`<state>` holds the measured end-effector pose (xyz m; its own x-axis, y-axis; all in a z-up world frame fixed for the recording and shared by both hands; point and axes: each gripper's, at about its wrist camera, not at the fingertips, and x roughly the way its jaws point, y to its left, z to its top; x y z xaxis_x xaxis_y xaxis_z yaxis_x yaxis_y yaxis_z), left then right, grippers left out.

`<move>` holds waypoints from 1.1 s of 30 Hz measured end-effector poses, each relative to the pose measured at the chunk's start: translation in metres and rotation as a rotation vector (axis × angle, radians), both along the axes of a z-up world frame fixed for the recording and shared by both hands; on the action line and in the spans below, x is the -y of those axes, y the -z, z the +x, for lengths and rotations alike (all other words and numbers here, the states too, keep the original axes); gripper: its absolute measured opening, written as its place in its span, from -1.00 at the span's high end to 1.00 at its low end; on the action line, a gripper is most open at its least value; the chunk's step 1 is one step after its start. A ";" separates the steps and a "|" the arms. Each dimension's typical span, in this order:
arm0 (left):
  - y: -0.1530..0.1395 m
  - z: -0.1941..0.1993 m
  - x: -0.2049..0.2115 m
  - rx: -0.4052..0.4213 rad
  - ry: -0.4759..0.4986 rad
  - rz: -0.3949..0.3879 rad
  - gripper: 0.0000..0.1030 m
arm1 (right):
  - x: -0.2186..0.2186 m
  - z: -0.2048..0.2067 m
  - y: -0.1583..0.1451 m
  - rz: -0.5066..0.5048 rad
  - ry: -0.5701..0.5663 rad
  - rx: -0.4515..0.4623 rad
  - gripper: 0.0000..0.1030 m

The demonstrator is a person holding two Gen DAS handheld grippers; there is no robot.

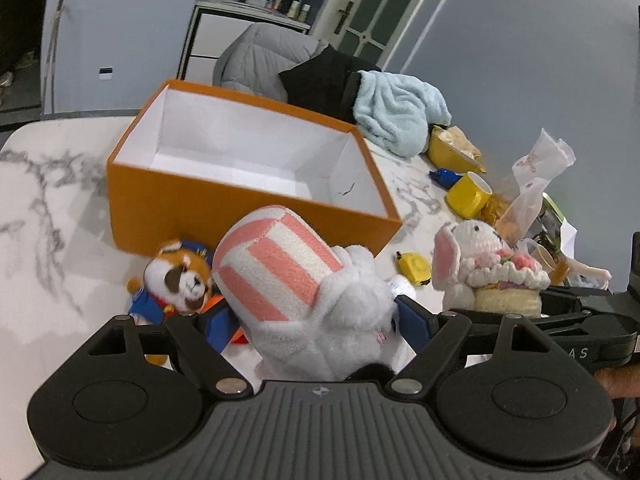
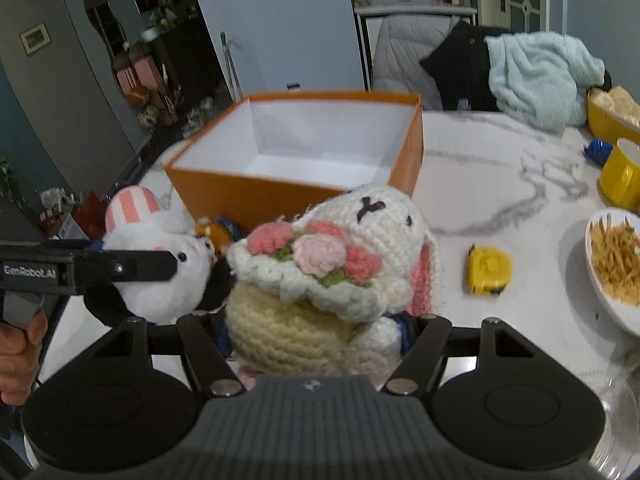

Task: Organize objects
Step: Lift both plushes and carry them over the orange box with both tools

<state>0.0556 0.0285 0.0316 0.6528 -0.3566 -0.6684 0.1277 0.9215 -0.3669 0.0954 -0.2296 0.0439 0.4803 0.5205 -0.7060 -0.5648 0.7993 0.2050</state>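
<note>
An open orange box (image 1: pixel 248 196) stands on the marble table (image 1: pixel 48 184), its white floor bare. At six o'clock of it, the left gripper (image 1: pixel 316 324) clasps a striped-eared plush rabbit (image 1: pixel 320 300), fingertips hidden. The right gripper (image 2: pixel 316 332) grips a crocheted bunny (image 2: pixel 340 264), apparently lifted. A fox toy (image 1: pixel 180 280) lies half-covered.

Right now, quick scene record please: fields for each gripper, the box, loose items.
left gripper: shut on white plush with pink striped hat
right gripper: shut on crochet bunny
orange box: open, nothing visible inside, behind both toys
fox plush: lying on table in front of box
tape measure: on table, right of bunny
table: white marble pattern
yellow mug: on its side, right of box
</note>
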 end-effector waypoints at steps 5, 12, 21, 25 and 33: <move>-0.021 0.013 0.009 0.030 0.025 0.051 -0.86 | -0.001 0.000 -0.013 0.027 -0.011 0.027 -0.38; -0.051 0.049 0.013 0.077 0.031 0.126 -0.86 | -0.008 0.015 -0.035 0.037 -0.002 0.084 -0.38; -0.063 0.114 0.009 0.141 -0.039 0.269 -0.86 | -0.047 0.088 -0.046 -0.027 0.066 0.253 -0.38; -0.054 0.133 0.013 0.157 -0.041 0.369 -0.86 | -0.064 0.116 -0.037 0.013 0.057 0.279 -0.37; -0.011 0.165 0.020 0.074 -0.044 0.461 -0.86 | -0.112 0.132 0.014 -0.116 -0.043 0.274 -0.37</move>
